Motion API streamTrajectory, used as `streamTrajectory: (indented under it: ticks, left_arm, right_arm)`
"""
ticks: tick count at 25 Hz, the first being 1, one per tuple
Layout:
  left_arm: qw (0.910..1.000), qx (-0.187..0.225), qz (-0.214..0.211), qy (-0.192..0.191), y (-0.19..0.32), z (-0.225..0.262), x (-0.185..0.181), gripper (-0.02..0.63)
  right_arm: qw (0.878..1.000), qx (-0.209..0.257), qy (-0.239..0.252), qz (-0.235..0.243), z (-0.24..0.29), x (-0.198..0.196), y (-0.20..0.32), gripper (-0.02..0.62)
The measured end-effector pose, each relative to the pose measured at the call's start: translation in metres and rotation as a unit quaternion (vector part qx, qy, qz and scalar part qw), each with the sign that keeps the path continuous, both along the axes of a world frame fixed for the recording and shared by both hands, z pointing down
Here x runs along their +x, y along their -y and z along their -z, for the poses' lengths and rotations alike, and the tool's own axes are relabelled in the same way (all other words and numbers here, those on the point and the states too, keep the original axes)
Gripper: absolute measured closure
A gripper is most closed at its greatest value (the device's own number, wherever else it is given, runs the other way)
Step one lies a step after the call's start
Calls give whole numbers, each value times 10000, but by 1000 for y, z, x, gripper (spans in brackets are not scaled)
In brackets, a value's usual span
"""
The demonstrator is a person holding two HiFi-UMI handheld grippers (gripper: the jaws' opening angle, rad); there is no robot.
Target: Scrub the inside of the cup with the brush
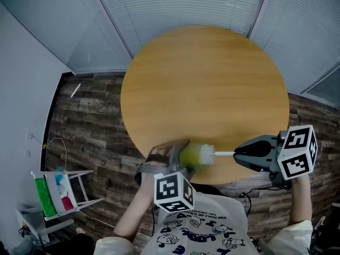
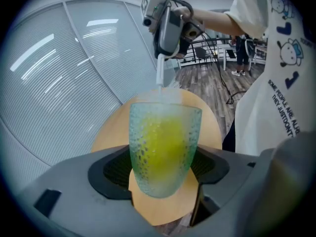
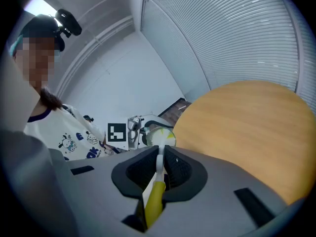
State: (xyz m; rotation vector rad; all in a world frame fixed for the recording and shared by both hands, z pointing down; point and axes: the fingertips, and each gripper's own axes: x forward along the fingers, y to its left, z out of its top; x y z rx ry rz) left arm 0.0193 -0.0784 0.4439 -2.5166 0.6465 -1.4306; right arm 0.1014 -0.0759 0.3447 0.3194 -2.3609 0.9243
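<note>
Wood-grained and round, the table (image 1: 207,84) is lying bare in front of you, and you are working at its near edge, close to your body.

Your left tongs (image 1: 169,157) are clamping the cup (image 1: 195,155) from both sides. In the left gripper view the two dark pads are pressing against the lower part of its walls, and the jaws are standing as far apart as the cup is wide. You are holding the cup, a translucent, pale green tumbler with a dimpled surface (image 2: 164,147), tipped on its side at the table's edge, with its mouth turned toward your right hand. Whether it is touching the tabletop, the pictures are not showing clearly.

Your right tongs (image 1: 241,154) are closed almost fully, pinching the brush (image 3: 158,168) by its thin white stem. The yellow grip is trailing back between the jaws toward the camera. The stem is running straight from those tongs into the cup's mouth.

The yellow-green bristle head (image 2: 165,142) is sitting inside the cup, glowing through the wall and filling much of the interior.

So by my reading, picking up both items and getting the brush in are behind you, and you are in the scrubbing step itself. How much of the inner wall has been covered cannot be judged here. What is probably left is working the head round the wall and down to the base, then drawing the brush out.
</note>
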Motion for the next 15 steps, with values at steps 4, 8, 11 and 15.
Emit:
streamTrajectory:
  ticks: [4, 8, 11, 15]
  left_arm:
    - [9997, -31, 82, -214, 0, 5, -1, 242]
    - [9989, -26, 209, -417, 3, 11, -3, 242]
    - [9979, -59, 302, -570, 6, 14, -4, 242]
    - [9972, -58, 391, -636, 11, 16, -5, 242]
  right_arm:
    - [9994, -181, 247, -189, -1, 4, -2, 548]
    - [9977, -306, 475, -372, -2, 4, -3, 548]
    - [9964, -361, 612, -471, -2, 6, -2, 548]
    - [9951, -366, 722, -571, 0, 5, -1, 548]
